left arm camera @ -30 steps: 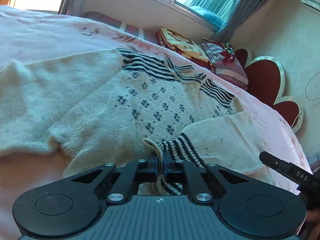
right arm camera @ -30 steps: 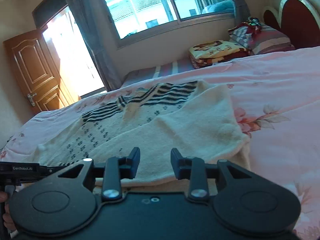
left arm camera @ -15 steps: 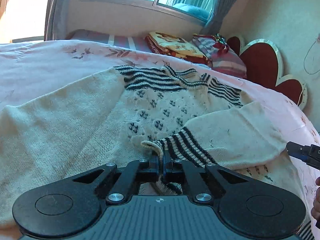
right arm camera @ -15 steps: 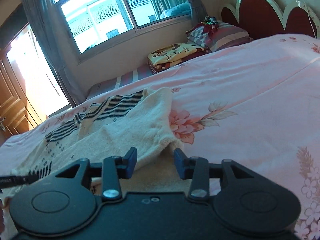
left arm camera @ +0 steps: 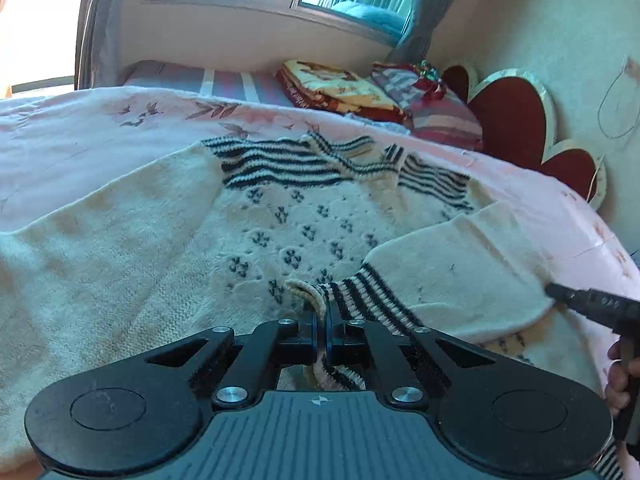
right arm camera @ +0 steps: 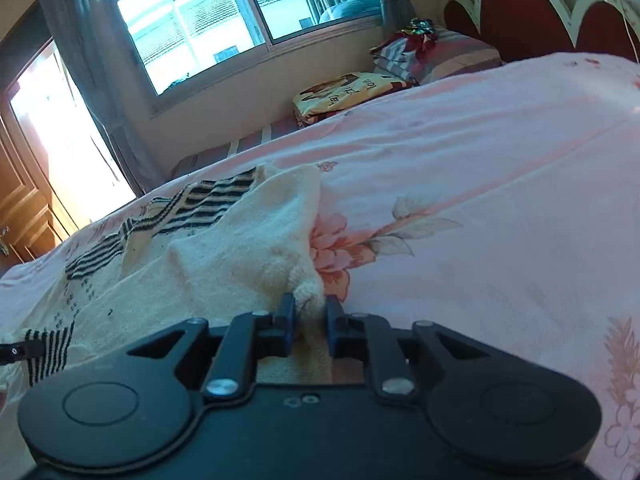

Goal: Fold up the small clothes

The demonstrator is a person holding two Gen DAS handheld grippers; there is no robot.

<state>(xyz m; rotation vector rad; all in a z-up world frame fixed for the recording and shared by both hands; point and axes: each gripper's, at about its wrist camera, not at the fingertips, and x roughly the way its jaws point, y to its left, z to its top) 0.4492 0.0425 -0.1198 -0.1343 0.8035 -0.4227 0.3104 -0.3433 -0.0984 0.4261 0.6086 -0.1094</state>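
Observation:
A cream knitted sweater (left arm camera: pixel 280 232) with black stripes and small dark motifs lies spread on the pink bed. My left gripper (left arm camera: pixel 321 320) is shut on the striped cuff (left arm camera: pixel 360 296) of the right sleeve, which is folded over the sweater's body. My right gripper (right arm camera: pixel 310 312) has its jaws closed in around the bulging fold of that cream sleeve (right arm camera: pixel 256 248) at the sweater's right edge. The right gripper's tip also shows in the left wrist view (left arm camera: pixel 592 304), touching the sleeve's fold.
The pink floral bedsheet (right arm camera: pixel 480 208) stretches to the right. Folded blankets (left arm camera: pixel 340 88) and a striped pillow (left arm camera: pixel 436 108) lie by the red scalloped headboard (left arm camera: pixel 516 120). A window and a wooden door are behind.
My right gripper swung right along the sleeve and closed its jaws on the sleeve's fold. My left gripper kept hold of the cuff and carried it over the sweater's body.

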